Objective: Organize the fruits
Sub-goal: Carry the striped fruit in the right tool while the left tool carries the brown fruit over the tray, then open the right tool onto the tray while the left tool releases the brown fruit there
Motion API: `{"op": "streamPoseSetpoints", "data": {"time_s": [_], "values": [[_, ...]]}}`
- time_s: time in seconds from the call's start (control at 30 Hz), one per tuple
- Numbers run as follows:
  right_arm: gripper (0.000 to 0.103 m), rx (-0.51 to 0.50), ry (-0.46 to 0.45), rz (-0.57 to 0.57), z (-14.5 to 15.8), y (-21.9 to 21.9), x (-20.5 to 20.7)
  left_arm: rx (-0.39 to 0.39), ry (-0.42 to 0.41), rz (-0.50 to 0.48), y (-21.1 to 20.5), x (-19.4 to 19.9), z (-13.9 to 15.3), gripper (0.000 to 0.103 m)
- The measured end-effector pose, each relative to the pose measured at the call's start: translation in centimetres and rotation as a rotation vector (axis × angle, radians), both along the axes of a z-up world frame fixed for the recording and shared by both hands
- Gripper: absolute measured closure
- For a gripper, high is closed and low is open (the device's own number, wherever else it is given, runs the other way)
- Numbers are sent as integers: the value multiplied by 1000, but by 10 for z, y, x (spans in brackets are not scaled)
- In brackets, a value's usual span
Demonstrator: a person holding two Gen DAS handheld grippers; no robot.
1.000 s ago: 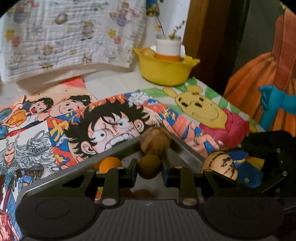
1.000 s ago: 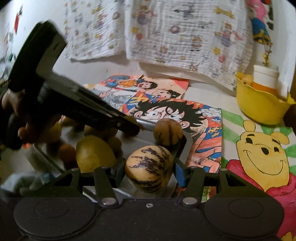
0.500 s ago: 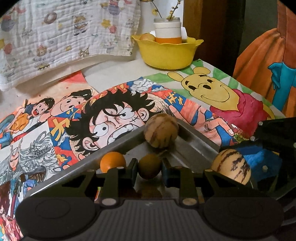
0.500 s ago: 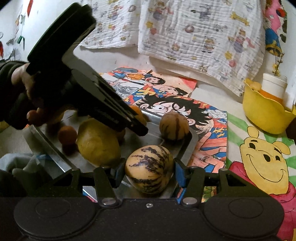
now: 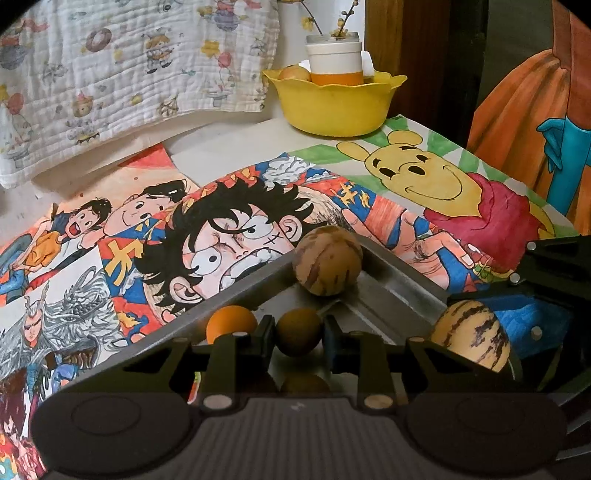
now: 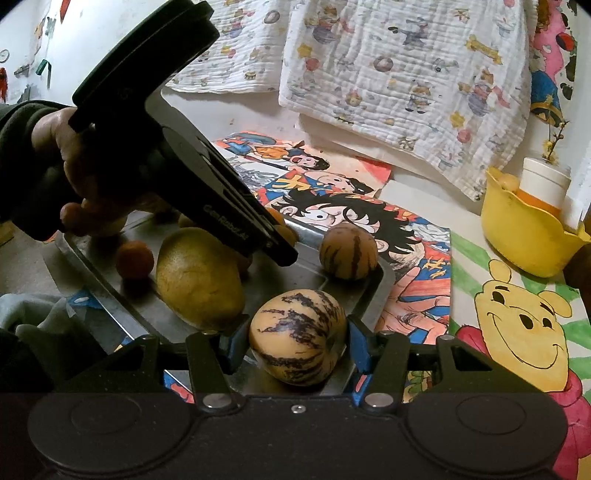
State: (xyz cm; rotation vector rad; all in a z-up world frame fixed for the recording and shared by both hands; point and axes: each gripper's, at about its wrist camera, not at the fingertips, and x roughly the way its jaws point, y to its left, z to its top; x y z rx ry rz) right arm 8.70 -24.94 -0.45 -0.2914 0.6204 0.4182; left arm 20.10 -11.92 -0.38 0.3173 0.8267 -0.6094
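We see a pale wall with printed white cloths hanging on it, cartoon drawings covering the worktop, and dim indoor light.

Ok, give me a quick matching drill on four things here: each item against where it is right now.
Items:
1. small brown fruit
2. striped melon
3. round striped fruit
4. white jar

Places:
A. in the yellow bowl
B. in the right gripper
C. in the tray corner
D. in the left gripper

Pairs: 1-D, 2-B, 3-C, 4-A
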Motion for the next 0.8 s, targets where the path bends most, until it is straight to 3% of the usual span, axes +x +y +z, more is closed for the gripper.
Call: {"op": "streamPoseSetpoints", "data": {"time_s": [0.27, 0.47, 0.6, 0.77, 0.8], "values": [[45, 4, -12, -25, -3, 0, -3, -19, 12, -1, 2, 2, -1, 72], [42, 29, -17, -58, -3, -1, -5, -65, 25, 17, 5, 1, 1, 64], [40, 52, -37, -84, -6, 0, -7, -142, 39, 58, 16, -2, 5, 47], [37, 92, -43, -120, -7, -2, -8, -182, 11, 113, 28, -10, 16, 36], [36, 100, -46, -127, -6, -2, -8, -191, -5, 128, 31, -14, 19, 27]]}}
